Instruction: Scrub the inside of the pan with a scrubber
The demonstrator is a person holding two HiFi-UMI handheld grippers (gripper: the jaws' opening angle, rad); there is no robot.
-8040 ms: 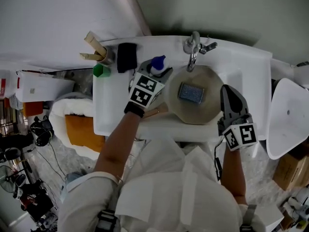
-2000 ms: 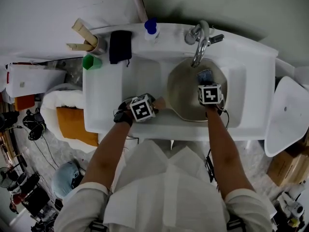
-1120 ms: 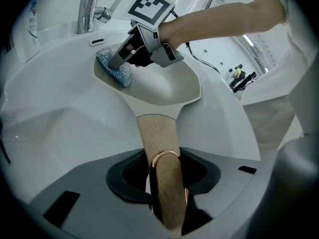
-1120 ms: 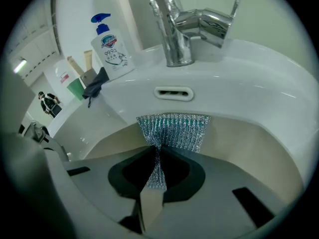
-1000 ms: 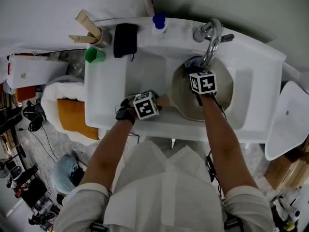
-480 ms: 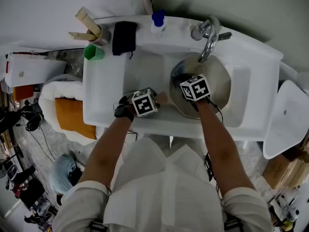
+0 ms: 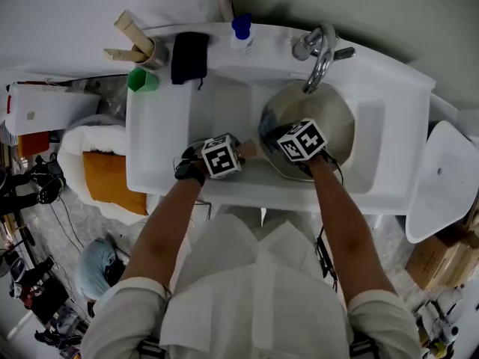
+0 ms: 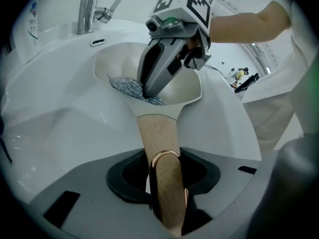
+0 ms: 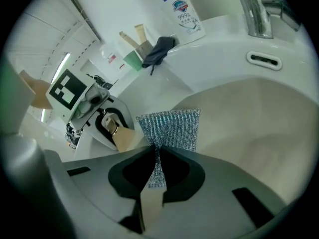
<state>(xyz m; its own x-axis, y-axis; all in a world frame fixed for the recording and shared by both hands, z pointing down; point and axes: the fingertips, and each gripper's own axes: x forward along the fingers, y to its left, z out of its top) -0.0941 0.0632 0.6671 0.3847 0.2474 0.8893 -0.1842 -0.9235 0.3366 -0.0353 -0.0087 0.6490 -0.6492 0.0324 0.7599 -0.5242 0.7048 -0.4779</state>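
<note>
Overhanging pan, faucet; left claw clamped on handle, right claw pinching scrubber

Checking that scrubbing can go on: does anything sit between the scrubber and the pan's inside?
Nothing visible does. The silvery mesh scrubber, pinched in the right gripper, lies against the bare inside of the beige round pan; the chrome tap hangs above the far rim.

pan in sink, scrubber in pan
</note>
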